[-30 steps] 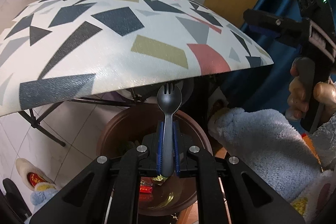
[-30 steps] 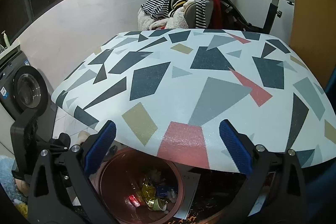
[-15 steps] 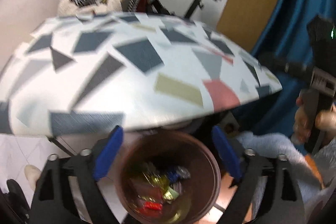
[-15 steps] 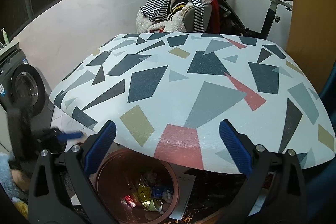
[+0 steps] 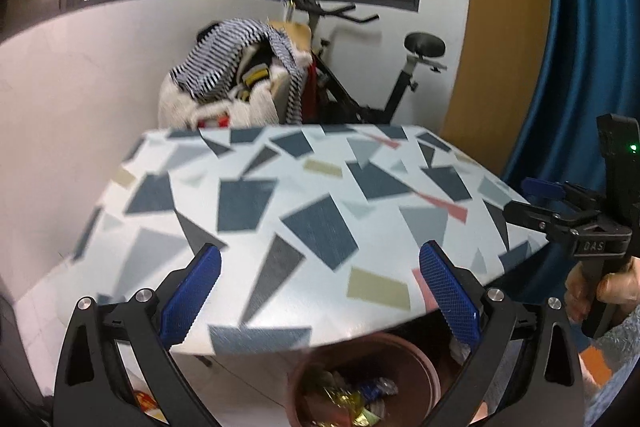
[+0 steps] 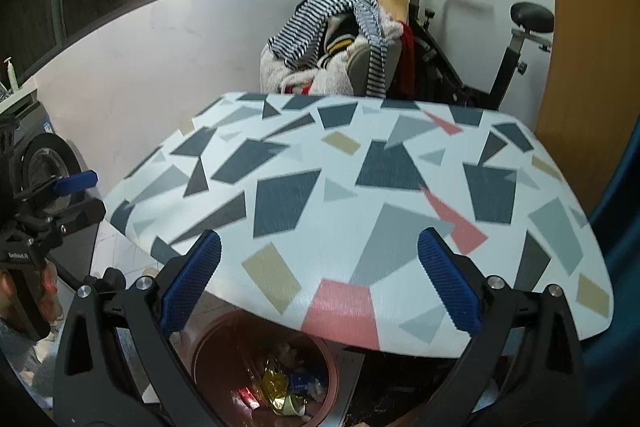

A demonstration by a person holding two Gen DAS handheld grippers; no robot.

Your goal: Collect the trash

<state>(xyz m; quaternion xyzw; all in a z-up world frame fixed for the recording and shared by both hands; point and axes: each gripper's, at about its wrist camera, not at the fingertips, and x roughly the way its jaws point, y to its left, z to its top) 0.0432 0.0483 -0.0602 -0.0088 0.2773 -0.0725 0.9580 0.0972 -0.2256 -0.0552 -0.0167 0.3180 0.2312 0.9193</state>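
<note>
A brown trash bin [image 5: 360, 383] stands on the floor under the near edge of the patterned table [image 5: 304, 211]. It holds several wrappers [image 5: 352, 403]. The bin also shows in the right wrist view [image 6: 224, 359], with gold and red wrappers [image 6: 276, 391] inside. My left gripper [image 5: 320, 291] is open and empty, above the table's near edge. My right gripper [image 6: 318, 283] is open and empty, also over the near edge. The right gripper shows at the right of the left wrist view [image 5: 568, 211]; the left one at the left of the right wrist view [image 6: 48, 203].
A chair piled with striped clothes [image 5: 240, 75] and an exercise bike [image 5: 384, 75] stand behind the table. A blue curtain [image 5: 580, 27] hangs at the right. A washing machine [image 6: 44, 167] stands at the left. A light blue towel [image 5: 616, 347] lies at the lower right.
One second ago my left gripper was shut on a grey spork over the bin. It has opened, the spork is gone from it, and both grippers have risen above the table edge.
</note>
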